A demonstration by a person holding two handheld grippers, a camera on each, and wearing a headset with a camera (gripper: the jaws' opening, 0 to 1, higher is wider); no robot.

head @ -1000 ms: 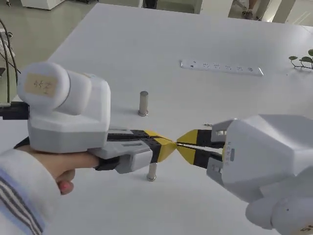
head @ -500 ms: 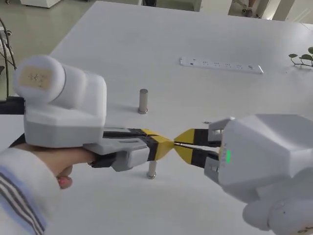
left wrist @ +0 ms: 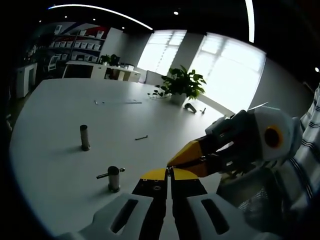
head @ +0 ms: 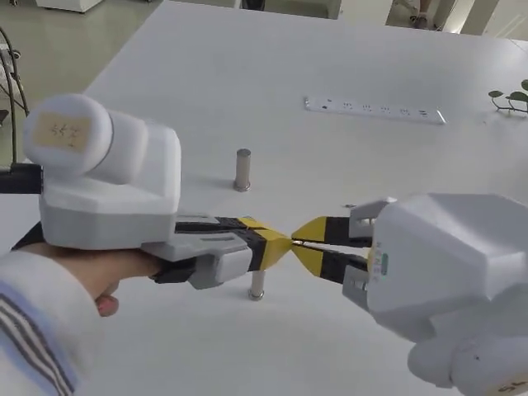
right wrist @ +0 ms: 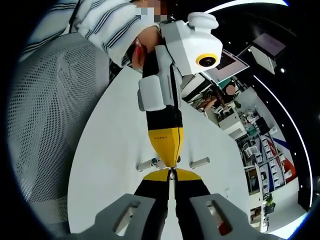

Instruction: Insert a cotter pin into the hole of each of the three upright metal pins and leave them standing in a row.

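Observation:
Two upright metal pins stand on the white table [head: 206,74]. The far pin [head: 242,170] [left wrist: 85,137] is bare. The near pin [head: 256,285] [left wrist: 114,178] has a cotter pin through its hole, and in the head view it is partly hidden under my left gripper [head: 280,243] [left wrist: 169,172]. My left gripper is shut. My right gripper [head: 299,243] [right wrist: 171,173] is shut on a thin cotter pin [head: 315,242] lying along its jaws. The two grippers meet tip to tip above the near pin. I cannot tell whether the left also pinches the cotter pin.
A loose cotter pin [left wrist: 141,137] lies on the table beyond the pins. A white power strip [head: 373,111] lies further back, with plant leaves [head: 511,101] at the right edge. A potted plant [left wrist: 182,82] stands at the table's far end.
The grippers stay tip to tip, and only the view has shifted slightly.

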